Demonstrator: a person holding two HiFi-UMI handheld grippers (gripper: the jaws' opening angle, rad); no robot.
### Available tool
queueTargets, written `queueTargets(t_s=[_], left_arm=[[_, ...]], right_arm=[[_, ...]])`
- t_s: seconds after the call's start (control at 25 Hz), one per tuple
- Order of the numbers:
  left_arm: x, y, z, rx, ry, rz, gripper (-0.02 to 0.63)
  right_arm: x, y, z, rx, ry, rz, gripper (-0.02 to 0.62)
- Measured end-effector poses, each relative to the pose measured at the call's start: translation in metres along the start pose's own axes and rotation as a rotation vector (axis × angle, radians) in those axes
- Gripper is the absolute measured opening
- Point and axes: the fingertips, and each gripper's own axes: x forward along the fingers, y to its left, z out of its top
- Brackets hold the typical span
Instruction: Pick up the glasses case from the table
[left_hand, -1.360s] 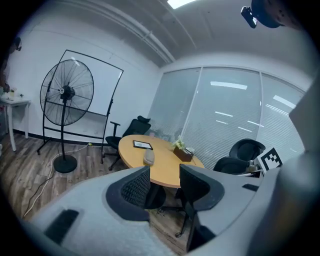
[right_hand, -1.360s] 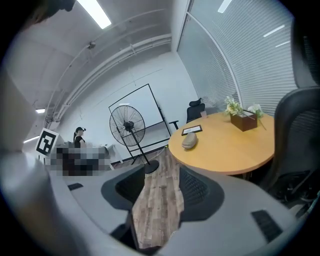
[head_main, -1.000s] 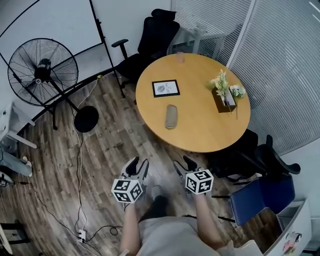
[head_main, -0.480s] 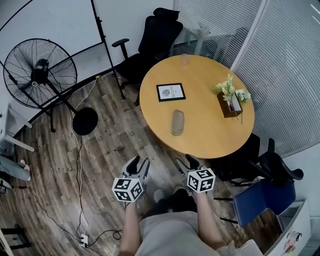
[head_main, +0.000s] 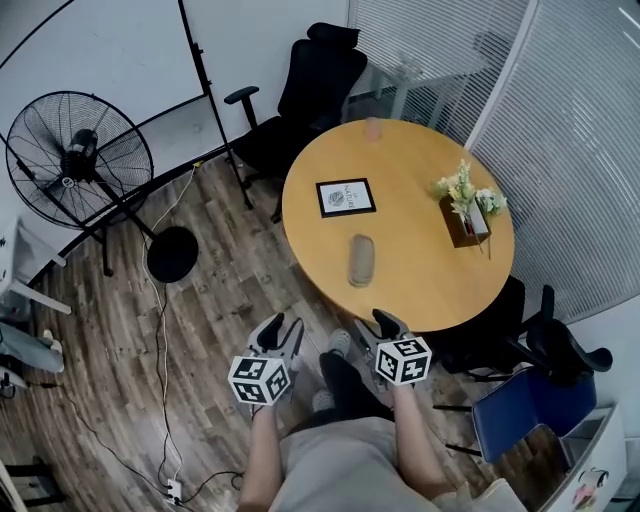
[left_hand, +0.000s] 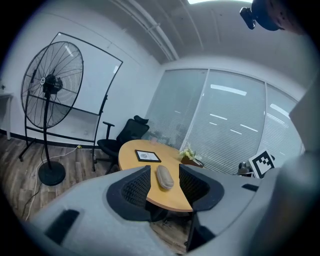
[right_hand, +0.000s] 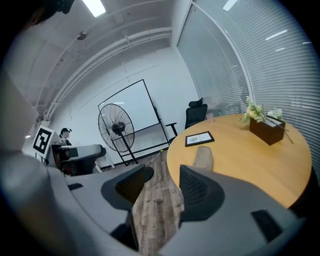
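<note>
Round wooden table, with a pedestal fan standing well apart on plank flooring. Left gripper and right gripper are held short of the table's near edge, jaws apart and empty. Framed card, possibly a sign, lies flat. Glasses case, grey and oblong, rests toward the table's near edge, clear of both grippers.

I hold my left gripper and my right gripper side by side ahead of my body, near each other but apart. Both point forward and tilt a little downward. The jaws of each stand apart, with nothing pressed between the pads. My forearms reach out roughly parallel, a marker cube topping each gripper.
</note>
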Motion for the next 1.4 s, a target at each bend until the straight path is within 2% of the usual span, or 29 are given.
queueTargets(t_s=[0.36, 0.56, 0.88, 1.12, 1.4], left_arm=[[0.056, 0.02, 0.024, 0.014, 0.033, -0.031, 0.179], [0.101, 0.03, 0.038, 0.028, 0.065, -0.054, 0.179], [0.184, 0.035, 0.056, 0.004, 0.113, -0.094, 0.178], [0.234, 0.036, 0.049, 0.01, 0.18, -0.119, 0.176], [0.283, 0.036, 0.009, 0.003, 0.289, -0.152, 0.176]], right_arm=[[0.039, -0.031, 0.024, 0.044, -0.004, -0.046, 0.213], [0.059, -0.071, 0.049, 0.127, -0.07, -0.096, 0.213], [0.107, -0.125, 0.058, 0.189, -0.01, -0.151, 0.213], [0.137, -0.163, 0.057, 0.245, 0.021, -0.186, 0.213], [0.167, -0.197, 0.04, 0.307, 0.062, -0.188, 0.213]])
